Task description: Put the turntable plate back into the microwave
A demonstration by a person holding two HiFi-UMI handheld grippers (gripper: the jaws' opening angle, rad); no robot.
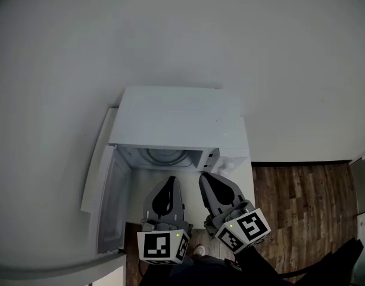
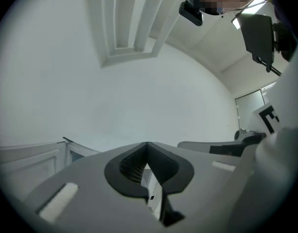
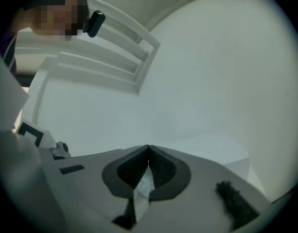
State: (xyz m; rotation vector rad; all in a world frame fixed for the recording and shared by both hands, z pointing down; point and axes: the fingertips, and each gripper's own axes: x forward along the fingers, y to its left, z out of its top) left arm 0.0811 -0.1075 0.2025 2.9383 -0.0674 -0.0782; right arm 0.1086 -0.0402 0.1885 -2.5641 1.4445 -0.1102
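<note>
Inside the open cavity of the white box-shaped microwave (image 1: 176, 118), the head view shows a round pale turntable plate (image 1: 161, 157), probably of glass. Only its front part shows under the upper edge of the opening. It seems to lie flat on the cavity floor, but whether it sits correctly on its drive piece I cannot tell, because the plate is small and partly hidden there.

Both tools are outside the oven, in front of the opening and apart from the plate. The left gripper (image 1: 169, 180) has its two dark jaws pressed together at the tips, and its own view (image 2: 147, 143) shows nothing between them, only the plain white wall (image 2: 139, 96) behind. The right gripper (image 1: 203, 176) is clenched in the same way and is also empty (image 3: 149, 147).

My judgement is that the main part of the task is done: the plate is in the microwave and no tool holds it. The white microwave door (image 1: 108, 201) stands wide open at the left side. Closing it may be what is left, although the task sentence does not ask for this.
</note>
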